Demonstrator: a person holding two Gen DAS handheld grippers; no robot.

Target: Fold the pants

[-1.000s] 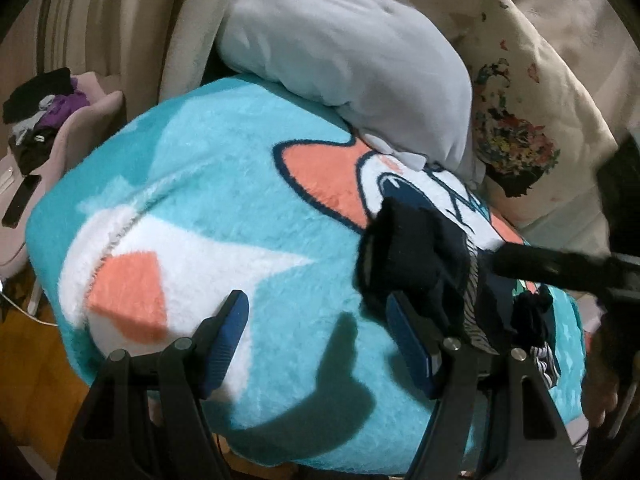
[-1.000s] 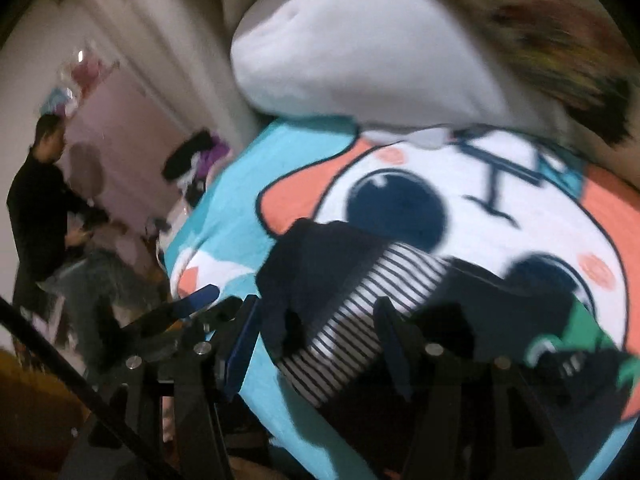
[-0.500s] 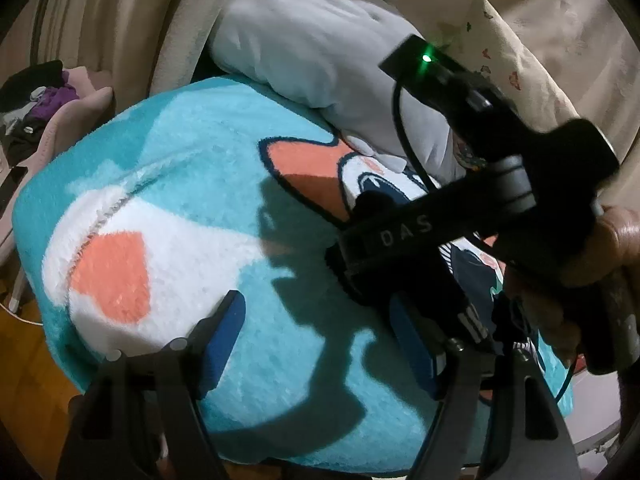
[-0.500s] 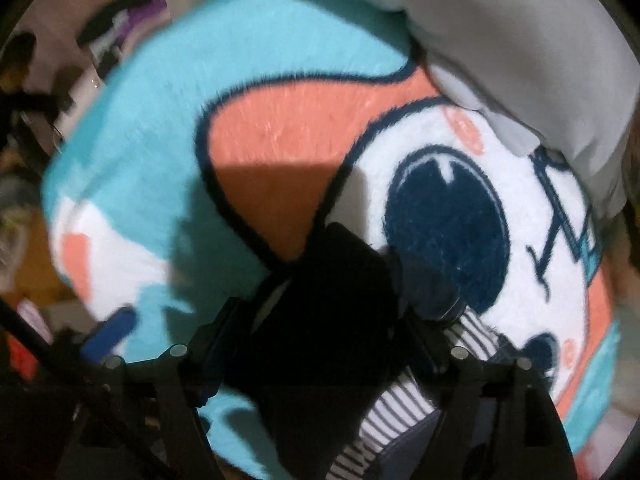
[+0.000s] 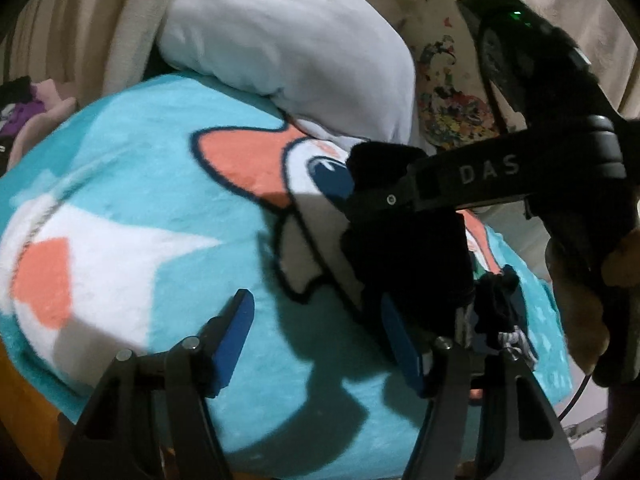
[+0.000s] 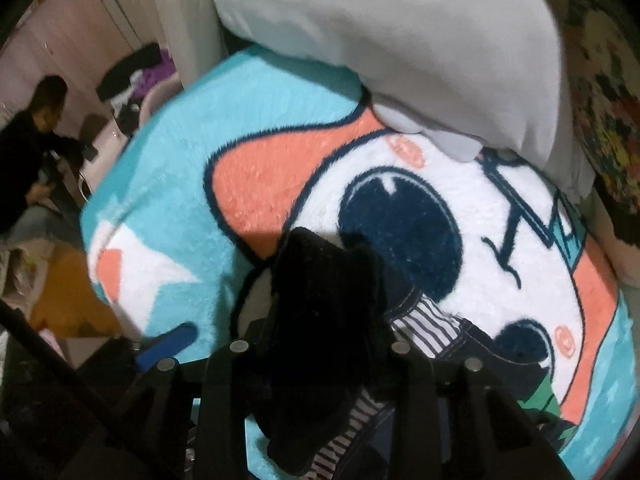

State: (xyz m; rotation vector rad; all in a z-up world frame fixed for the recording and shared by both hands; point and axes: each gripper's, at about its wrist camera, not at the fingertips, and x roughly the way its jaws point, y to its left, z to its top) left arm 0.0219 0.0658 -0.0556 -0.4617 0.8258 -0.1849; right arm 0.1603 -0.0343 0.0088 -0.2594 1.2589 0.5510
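Dark pants (image 6: 320, 320) with a striped lining (image 6: 428, 320) lie on a cartoon fleece blanket (image 6: 168, 184). My right gripper (image 6: 316, 344) is shut on a bunched end of the pants and holds it up off the blanket. In the left wrist view the right gripper (image 5: 360, 184) comes in from the right with the dark cloth (image 5: 404, 256) hanging from it. My left gripper (image 5: 316, 332) is open and empty, low over the blanket (image 5: 140, 160), with its right blue finger (image 5: 400, 340) beside the hanging cloth.
A grey pillow (image 5: 288, 40) and a floral cushion (image 5: 448, 92) lie at the head of the bed. A person (image 6: 32, 136) sits at the far left, beside a chair with clothes (image 6: 136, 76). The blanket edge drops off to the left.
My right gripper has closed on the end of the pants and lifted it. The left gripper has stayed open and shifted slightly.
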